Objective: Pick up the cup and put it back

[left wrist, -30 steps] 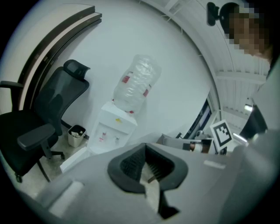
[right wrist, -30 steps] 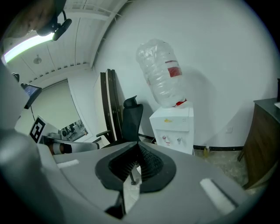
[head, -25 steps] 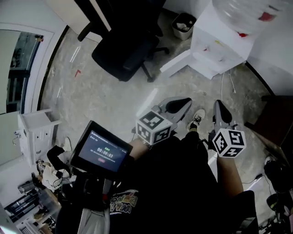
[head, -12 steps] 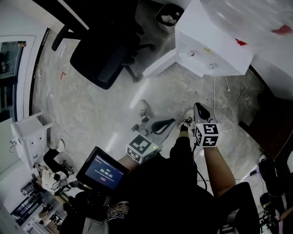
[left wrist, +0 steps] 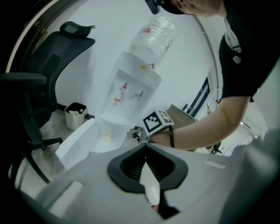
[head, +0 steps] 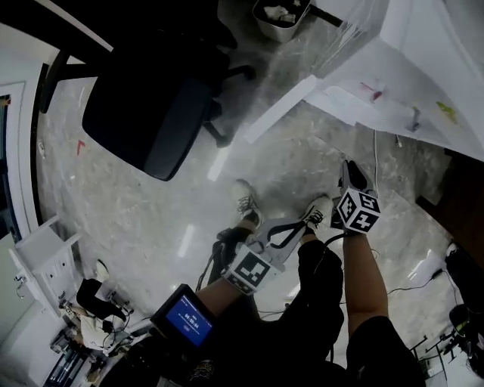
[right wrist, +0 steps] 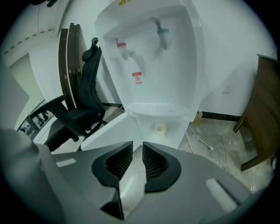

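A small pale cup stands inside the low open compartment of the white water dispenser, beyond my right gripper. That gripper's jaws have just been opening; a narrow gap shows with nothing in it. My left gripper is shut, tips touching, empty. It points at the dispenser, where the cup looks like a faint pale spot. In the head view both grippers hang low over the floor, left gripper and right gripper, below the dispenser. The cup is hidden there.
The dispenser's white door swings open over the floor. A black office chair stands to the left and a waste bin behind it. A cable runs along the floor. Brown wooden furniture is at the right.
Both grippers have sunk toward the floor and reached forward toward the dispenser. The right gripper's jaws have parted. The head view has tipped lower, bringing the person's shoes into sight.
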The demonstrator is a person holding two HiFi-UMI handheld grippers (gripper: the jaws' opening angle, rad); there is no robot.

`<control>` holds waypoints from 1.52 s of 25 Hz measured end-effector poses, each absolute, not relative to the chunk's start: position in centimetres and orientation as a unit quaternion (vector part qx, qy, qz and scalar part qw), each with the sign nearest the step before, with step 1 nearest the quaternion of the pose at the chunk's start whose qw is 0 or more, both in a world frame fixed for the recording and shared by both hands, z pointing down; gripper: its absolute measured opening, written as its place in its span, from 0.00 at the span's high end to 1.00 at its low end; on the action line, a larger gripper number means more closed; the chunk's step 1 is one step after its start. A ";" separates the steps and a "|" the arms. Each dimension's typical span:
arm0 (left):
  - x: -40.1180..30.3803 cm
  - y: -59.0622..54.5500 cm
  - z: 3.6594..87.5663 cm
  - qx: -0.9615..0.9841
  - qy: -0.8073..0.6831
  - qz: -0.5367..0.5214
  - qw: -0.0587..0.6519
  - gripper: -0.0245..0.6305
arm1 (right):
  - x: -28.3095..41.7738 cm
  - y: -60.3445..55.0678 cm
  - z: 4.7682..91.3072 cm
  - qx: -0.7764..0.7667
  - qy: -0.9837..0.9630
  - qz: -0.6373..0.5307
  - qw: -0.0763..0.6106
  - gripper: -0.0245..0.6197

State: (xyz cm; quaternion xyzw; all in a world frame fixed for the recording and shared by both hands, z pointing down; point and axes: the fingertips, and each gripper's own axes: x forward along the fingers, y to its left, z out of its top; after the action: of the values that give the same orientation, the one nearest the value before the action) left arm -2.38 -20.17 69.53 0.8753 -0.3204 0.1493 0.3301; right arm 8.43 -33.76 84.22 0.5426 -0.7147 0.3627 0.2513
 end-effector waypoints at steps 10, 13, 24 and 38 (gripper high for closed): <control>0.2 -22.5 85.5 0.930 -0.271 0.123 0.216 0.96 | 12.0 -41.9 104.8 0.577 -0.706 0.311 0.268 0.84; 0.3 -24.5 89.0 0.936 -0.265 0.108 0.207 0.96 | 13.3 -46.9 109.2 0.590 -0.705 0.287 0.269 0.84; 0.2 -29.5 98.8 0.942 -0.234 0.126 0.203 0.96 | 15.0 -55.0 119.5 0.575 -0.702 0.311 0.281 0.80; -0.1 -30.1 98.5 0.937 -0.234 0.117 0.232 0.96 | 13.9 -55.0 119.2 0.582 -0.709 0.285 0.277 0.88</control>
State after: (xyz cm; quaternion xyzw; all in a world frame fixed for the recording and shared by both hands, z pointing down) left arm -0.10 -30.12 98.47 0.9370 -0.2337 0.1172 0.2316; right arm 13.90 -54.99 119.18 0.5821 -0.7092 0.2854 0.2771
